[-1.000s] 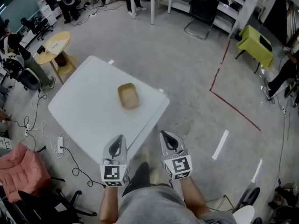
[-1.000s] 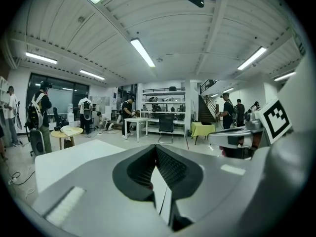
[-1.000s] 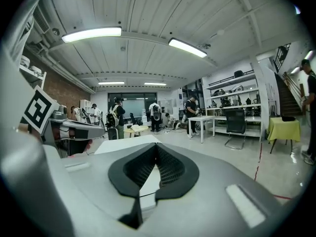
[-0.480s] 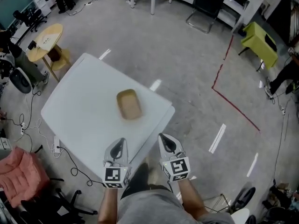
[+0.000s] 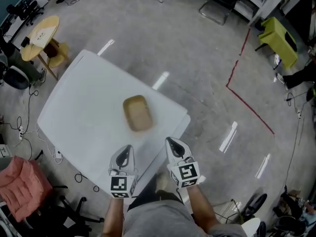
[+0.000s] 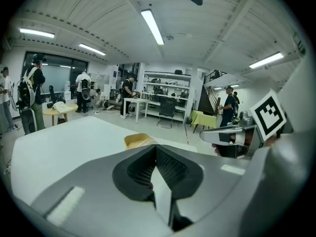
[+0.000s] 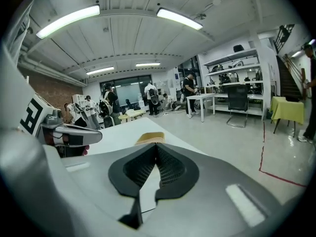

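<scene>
A shallow tan tray (image 5: 137, 113) lies on a white table (image 5: 79, 112), near its right edge; it also shows as a yellowish tray (image 6: 137, 140) in the left gripper view and as a tan tray (image 7: 150, 138) in the right gripper view. My left gripper (image 5: 125, 151) hovers over the table's near edge, jaws shut and empty. My right gripper (image 5: 174, 143) is beside it, just past the table's near corner, also shut on nothing. Both point toward the tray, a short way from it.
A round wooden side table (image 5: 41, 33) stands at the far left. Red tape lines (image 5: 242, 90) and white marks (image 5: 227, 137) cross the grey floor on the right. A green chair (image 5: 279, 39) is at the far right. Cables (image 5: 29, 132) and a pink cushion (image 5: 19, 187) lie left of the table.
The view has advanced toward the table. Both grippers now reach over its near edge and corner, and the tray appears in both gripper views. The jaws stay shut.
</scene>
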### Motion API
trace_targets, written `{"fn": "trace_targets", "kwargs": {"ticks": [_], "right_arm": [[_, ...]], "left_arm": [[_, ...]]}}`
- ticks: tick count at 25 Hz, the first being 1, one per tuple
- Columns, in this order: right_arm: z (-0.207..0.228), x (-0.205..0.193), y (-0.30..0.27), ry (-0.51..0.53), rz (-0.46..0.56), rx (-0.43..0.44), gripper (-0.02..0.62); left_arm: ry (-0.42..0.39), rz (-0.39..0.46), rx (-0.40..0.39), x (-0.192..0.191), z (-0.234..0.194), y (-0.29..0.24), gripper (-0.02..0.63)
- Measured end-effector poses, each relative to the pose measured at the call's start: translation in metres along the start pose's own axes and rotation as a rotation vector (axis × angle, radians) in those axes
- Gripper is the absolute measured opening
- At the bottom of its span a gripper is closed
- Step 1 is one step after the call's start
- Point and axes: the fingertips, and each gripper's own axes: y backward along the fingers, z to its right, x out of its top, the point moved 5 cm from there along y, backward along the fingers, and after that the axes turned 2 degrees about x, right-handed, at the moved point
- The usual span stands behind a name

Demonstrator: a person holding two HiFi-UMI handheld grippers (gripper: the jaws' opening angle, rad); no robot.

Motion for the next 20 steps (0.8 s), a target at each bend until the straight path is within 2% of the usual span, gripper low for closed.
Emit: {"fn": "trace_targets", "kwargs": {"ticks": [6,7,12,15,20], "right_arm": [[0.015,-0.002,-0.034,-0.116,-0.041,0.048,0.01],[0.017,-0.003,-0.04,-0.137,-0.049,0.059,0.044],[0.027,-0.01,-0.068,-0.227,-0.088,0.101,0.138],[0.033,-0.016,-0.085,-0.315,-0.116,0.14,0.206],[0.045,-0.024,-0.102,-0.425,-0.142,0.176,0.273]], "left_arm": [[0.022,-0.02,0.008,-0.005,-0.014,-0.016,0.011],[0.024,-0.024,0.01,-0.006,-0.015,-0.019,0.011],[0.029,-0.041,0.015,-0.009,-0.022,-0.026,0.011],[0.033,-0.058,0.022,-0.012,-0.028,-0.031,0.011],[0.024,-0.072,0.033,-0.014,-0.031,-0.038,0.011]]}}
